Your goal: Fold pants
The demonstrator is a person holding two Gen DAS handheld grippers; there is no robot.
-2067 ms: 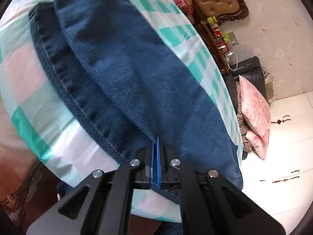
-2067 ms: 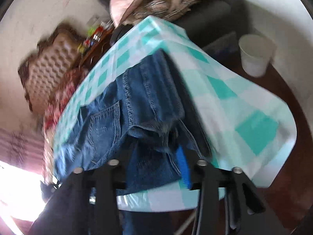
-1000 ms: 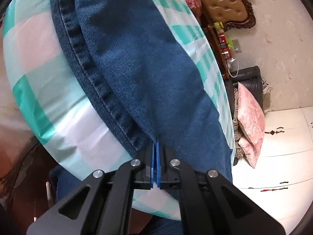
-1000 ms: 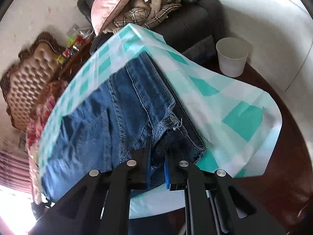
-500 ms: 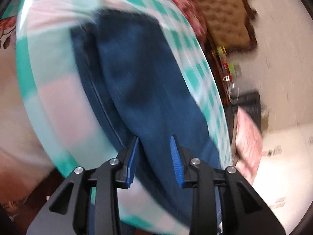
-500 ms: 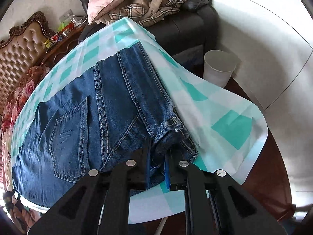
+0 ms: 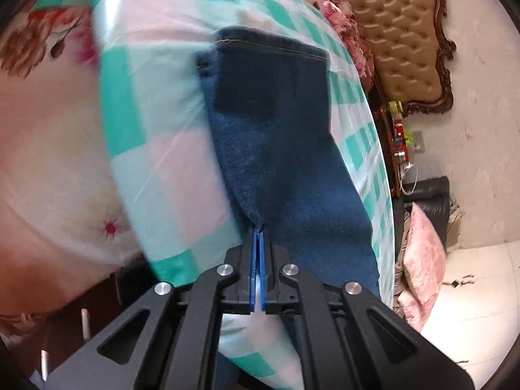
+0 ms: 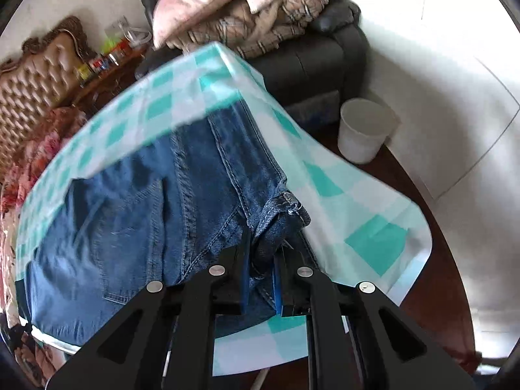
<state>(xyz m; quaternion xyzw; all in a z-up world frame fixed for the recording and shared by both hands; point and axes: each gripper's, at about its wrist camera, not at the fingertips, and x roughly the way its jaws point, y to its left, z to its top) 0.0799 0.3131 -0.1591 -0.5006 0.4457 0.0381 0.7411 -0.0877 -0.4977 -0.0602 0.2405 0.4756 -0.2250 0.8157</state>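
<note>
Blue jeans lie on a table with a teal-and-white checked cloth [image 7: 156, 149]. In the left wrist view the leg part of the jeans [image 7: 286, 149] runs away from me, its hems at the far end. My left gripper [image 7: 258, 243] is shut on the near edge of the leg fabric. In the right wrist view the waist part of the jeans [image 8: 156, 214] shows a back pocket and seams. My right gripper [image 8: 261, 266] is shut on the bunched waistband near the table's right edge [image 8: 373, 237].
A tufted brown headboard [image 7: 403, 32] and a floral bedspread [image 8: 29, 159] stand behind the table. A dark sofa [image 8: 312, 61] holds pink pillows and a plaid blanket. A white bucket [image 8: 364, 130] stands on the dark floor to the right.
My left gripper opened about half a second ago, moved along the leg, and is now shut on its edge again. My right gripper has kept its hold on the waistband.
</note>
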